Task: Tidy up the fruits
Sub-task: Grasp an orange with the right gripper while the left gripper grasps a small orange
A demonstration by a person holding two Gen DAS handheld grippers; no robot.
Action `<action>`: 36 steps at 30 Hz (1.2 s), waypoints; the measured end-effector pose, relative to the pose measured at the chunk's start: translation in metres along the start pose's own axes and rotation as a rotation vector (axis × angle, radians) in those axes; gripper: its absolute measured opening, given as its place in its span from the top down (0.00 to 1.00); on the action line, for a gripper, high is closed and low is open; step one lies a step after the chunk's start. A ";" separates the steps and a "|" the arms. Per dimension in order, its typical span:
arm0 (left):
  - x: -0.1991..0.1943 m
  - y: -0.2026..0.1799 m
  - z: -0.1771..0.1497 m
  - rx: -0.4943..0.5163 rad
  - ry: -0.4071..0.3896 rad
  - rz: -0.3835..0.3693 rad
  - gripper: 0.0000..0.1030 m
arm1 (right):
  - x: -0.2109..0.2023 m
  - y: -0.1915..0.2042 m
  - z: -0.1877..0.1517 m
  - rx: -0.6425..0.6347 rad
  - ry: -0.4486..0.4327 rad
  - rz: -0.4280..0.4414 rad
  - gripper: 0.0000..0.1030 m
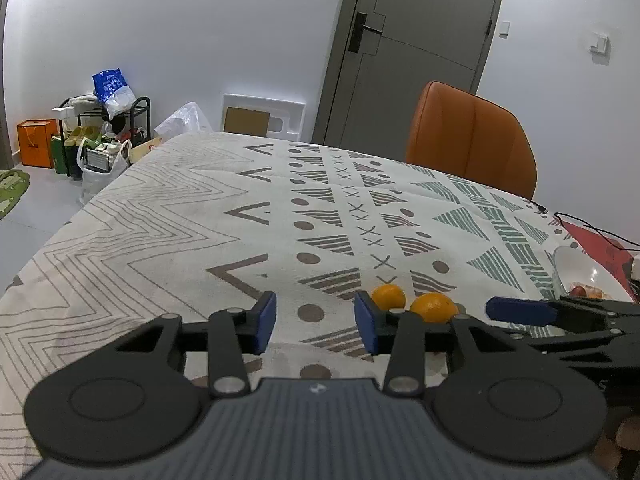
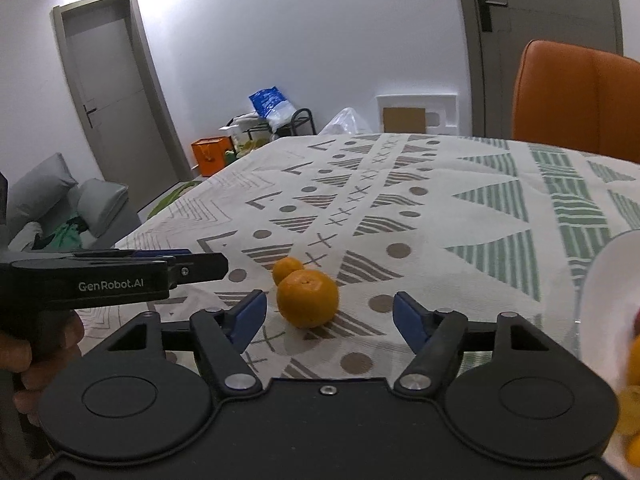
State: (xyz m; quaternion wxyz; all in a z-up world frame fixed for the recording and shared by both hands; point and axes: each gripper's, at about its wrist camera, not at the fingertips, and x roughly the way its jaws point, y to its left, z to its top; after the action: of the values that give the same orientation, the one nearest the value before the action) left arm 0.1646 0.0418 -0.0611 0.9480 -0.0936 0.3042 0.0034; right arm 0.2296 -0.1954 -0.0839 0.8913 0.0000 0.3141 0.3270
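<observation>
On tablecloth [image 2: 460,216]: two oranges [image 2: 307,299].

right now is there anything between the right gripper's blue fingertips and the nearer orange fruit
No. In the right wrist view the open right gripper faces the nearer round orange fruit with only bare patterned tablecloth before it; the fruit sits left of centre.

We're seeing loads of bare tablecloth [image 1: 180,216] lying open toward the far side. Up close, two oranges, the near one [image 2: 307,299] and the far one [image 2: 287,269], are sitting ahead, the white bowl [image 2: 608,280] is crowding the right edge, and the orange chair [image 1: 472,140] is blocking the far corner.
</observation>
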 end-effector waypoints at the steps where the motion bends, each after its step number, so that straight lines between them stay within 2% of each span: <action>1: 0.001 0.001 0.000 -0.001 0.000 -0.003 0.60 | 0.002 0.000 0.001 0.005 0.005 0.009 0.34; 5: 0.004 0.003 0.000 -0.010 0.002 -0.015 0.61 | 0.014 0.003 0.004 0.004 0.021 0.014 0.44; 7: 0.006 0.004 0.001 -0.012 0.005 -0.021 0.61 | 0.018 0.004 0.004 0.006 0.030 0.023 0.64; 12: 0.011 -0.002 0.001 0.002 0.016 -0.026 0.61 | 0.013 0.006 0.004 -0.018 0.026 0.023 0.65; 24: 0.025 -0.029 0.002 0.041 0.037 -0.059 0.61 | -0.019 -0.015 0.006 0.025 -0.036 -0.021 0.65; 28: 0.035 -0.037 -0.001 0.060 0.052 -0.044 0.61 | -0.032 -0.022 0.005 0.037 -0.054 -0.030 0.65; 30: 0.039 -0.039 -0.002 0.061 0.052 -0.026 0.76 | -0.038 -0.025 0.005 0.042 -0.066 -0.033 0.65; 31: 0.040 -0.040 -0.002 0.057 0.052 -0.027 0.79 | -0.041 -0.027 0.004 0.044 -0.072 -0.037 0.65; 36: 0.033 -0.053 0.002 0.071 0.022 -0.055 0.79 | -0.057 -0.037 0.003 0.059 -0.105 -0.061 0.65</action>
State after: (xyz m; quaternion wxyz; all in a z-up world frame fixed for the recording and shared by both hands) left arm 0.1956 -0.0121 -0.0692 0.9471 -0.0682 0.3117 -0.0343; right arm 0.2194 -0.2574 -0.0577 0.9158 0.0336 0.2761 0.2897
